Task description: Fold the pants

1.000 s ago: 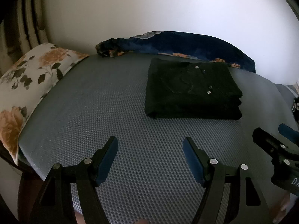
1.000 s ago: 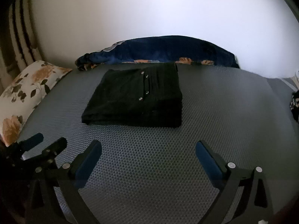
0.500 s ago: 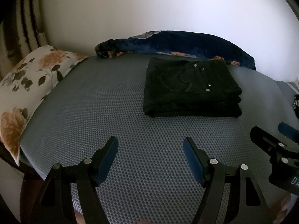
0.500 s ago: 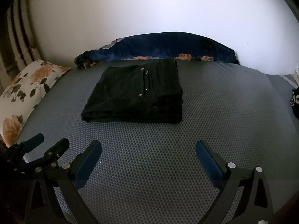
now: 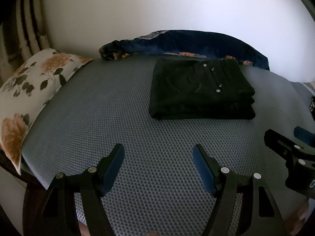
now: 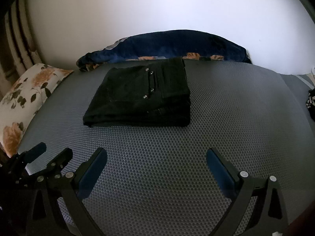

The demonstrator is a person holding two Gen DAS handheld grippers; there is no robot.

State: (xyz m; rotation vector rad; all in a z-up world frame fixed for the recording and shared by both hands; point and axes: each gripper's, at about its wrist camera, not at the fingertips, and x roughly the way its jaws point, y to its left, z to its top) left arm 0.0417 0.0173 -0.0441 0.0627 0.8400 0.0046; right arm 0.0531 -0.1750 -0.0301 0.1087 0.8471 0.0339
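Pants [image 5: 200, 90] lie folded into a thick black rectangle on the bed [image 5: 118, 118], toward its far side, just in front of the dark blue floral blanket [image 5: 196, 41] bunched along the wall. Metal rivets show on the top layer, and the stacked edges on the side nearest the tools look even and square. Judging by that, the folding itself appears done and the step in hand is the finish: both tools are clear of the cloth. The left tool [image 5: 158, 151] hangs over the grey mesh cover on the near side of the pants, jaws spread apart with nothing between them. The right tool [image 6: 156, 155] sits likewise on the near side of the pants, jaws wide and empty; in the left view it shows at the right edge, level with its partner. A floral pillow [image 5: 29, 90] rests well to the left of the pants, apart from them. If anything remains, it would be a light press or squaring of the right-hand stacked edge, which calls for reaching forward over bare mesh and touching the top layer without dragging it; otherwise both tools can simply stay away.
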